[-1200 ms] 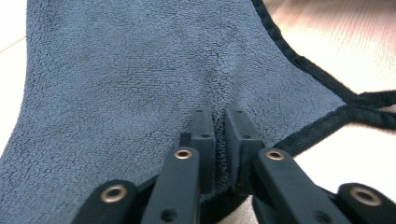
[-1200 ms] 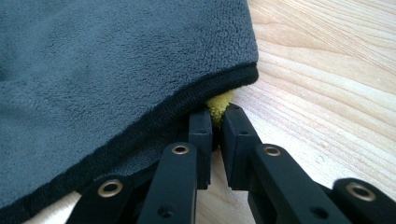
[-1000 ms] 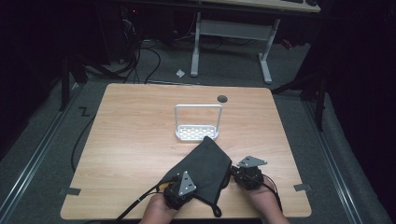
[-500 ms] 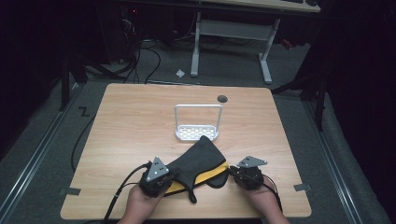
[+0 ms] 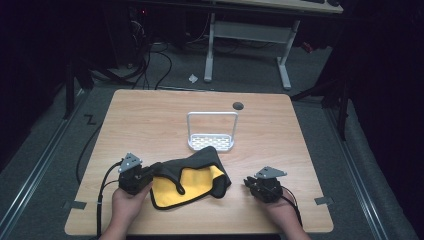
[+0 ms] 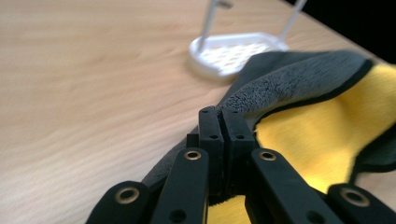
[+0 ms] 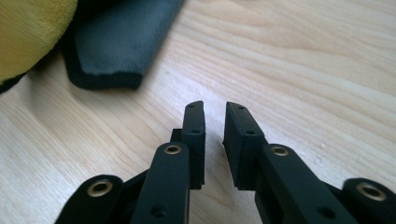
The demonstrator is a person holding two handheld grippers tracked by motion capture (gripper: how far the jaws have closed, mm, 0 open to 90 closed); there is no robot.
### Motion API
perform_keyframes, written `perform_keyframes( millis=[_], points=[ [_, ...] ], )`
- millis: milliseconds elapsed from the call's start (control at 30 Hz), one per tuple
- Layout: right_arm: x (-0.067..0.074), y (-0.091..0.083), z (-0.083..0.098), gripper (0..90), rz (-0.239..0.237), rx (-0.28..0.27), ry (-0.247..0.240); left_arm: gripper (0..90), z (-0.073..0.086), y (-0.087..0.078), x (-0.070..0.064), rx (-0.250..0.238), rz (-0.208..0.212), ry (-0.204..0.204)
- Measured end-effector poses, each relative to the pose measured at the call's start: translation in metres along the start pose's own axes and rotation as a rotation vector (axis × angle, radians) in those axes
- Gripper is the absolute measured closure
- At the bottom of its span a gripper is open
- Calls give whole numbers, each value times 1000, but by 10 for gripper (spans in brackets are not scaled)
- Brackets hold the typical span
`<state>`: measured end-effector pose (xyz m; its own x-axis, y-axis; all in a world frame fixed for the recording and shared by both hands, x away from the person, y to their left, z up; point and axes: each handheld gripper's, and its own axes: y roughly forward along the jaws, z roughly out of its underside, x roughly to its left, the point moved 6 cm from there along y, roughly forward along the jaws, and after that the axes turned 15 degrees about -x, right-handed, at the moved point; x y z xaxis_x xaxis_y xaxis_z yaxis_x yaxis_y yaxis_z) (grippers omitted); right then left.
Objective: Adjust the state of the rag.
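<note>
1. The cloth (image 5: 192, 179), dark grey outside with a yellow inner face and a black hem, lies near the front middle of the table (image 5: 150, 120), between the two hands. It is partly folded: the grey layer humps up at the far side and the yellow face lies open toward the near edge. In the left gripper view the cloth (image 6: 322, 126) spreads to the right of the jaws, grey pile above, yellow below.
2. The table is a light wooden top with a small dark round plug (image 5: 238, 105) near its far edge.
3. A white wire rack (image 5: 211, 134), an upright hoop on a perforated base, stands just beyond the cloth; the cloth's far edge reaches its base, and whether they touch cannot be told.
4. The left gripper (image 5: 150, 172) sits at the cloth's left end, with the left hand (image 5: 125, 206) behind it at the near edge. Its jaws are pressed together on the cloth's hem, the grey edge caught between the pads, as the left gripper (image 6: 219, 122) view shows.
5. The right gripper (image 5: 248, 183) rests low over bare wood, to the right of the cloth and apart from it. Its jaws stand a narrow gap apart and have just been opening, with nothing between them; in the right gripper (image 7: 215, 109) view the cloth's dark folded corner (image 7: 121, 44) lies off to the upper left.
</note>
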<state>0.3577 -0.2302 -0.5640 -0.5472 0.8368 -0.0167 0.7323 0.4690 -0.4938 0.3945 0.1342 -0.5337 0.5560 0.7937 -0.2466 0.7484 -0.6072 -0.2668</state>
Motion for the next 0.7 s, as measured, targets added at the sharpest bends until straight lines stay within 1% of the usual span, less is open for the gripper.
perform_keyframes(
  millis=[33,67,100,133,167,200,233,267,300,367,400,467,500,533,567,600,633,700],
  points=[
    [3,-1,-3,777,-1,-14,3,878,10,4,9,50,-35,16],
    [5,-1,-5,765,-6,-22,0,878,10,4,9,50,-35,16],
    [5,-1,-5,765,-6,-22,0,878,14,6,13,69,-47,13],
    [8,-1,-6,752,-14,-33,-6,877,18,7,18,84,-52,-11],
    [14,0,-10,712,-28,-50,-1,876,21,9,21,99,-63,-16],
    [14,0,-10,712,-28,-50,-1,876,21,9,21,99,-63,-16],
    [18,1,-13,695,-41,-63,0,876,23,10,22,108,-67,-10],
    [27,5,-18,660,-64,-78,5,875,24,11,21,114,-67,-6],
    [27,5,-18,660,-64,-78,5,875,25,12,21,121,-68,-1],
    [39,12,-22,615,-83,-89,-11,874,27,13,21,133,-69,6],
    [47,21,-25,595,-87,-82,-33,873,28,13,21,134,-70,7],
    [52,29,-24,581,-73,-62,-69,872,28,14,21,136,-68,7],
    [53,35,-22,592,-65,-41,-87,871,29,14,21,135,-67,4],
    [53,35,-22,592,-65,-41,-87,871,29,14,22,133,-65,0],
    [54,40,-17,694,-61,-9,-110,871,30,13,23,132,-61,-11],
    [54,40,-17,694,-61,-9,-110,871,30,13,23,132,-61,-11],
    [52,38,-17,826,-69,-10,-97,870,30,12,24,133,-58,-18],
    [50,36,-18,843,-65,-5,-92,870,30,12,24,134,-59,-18]
  ],
)
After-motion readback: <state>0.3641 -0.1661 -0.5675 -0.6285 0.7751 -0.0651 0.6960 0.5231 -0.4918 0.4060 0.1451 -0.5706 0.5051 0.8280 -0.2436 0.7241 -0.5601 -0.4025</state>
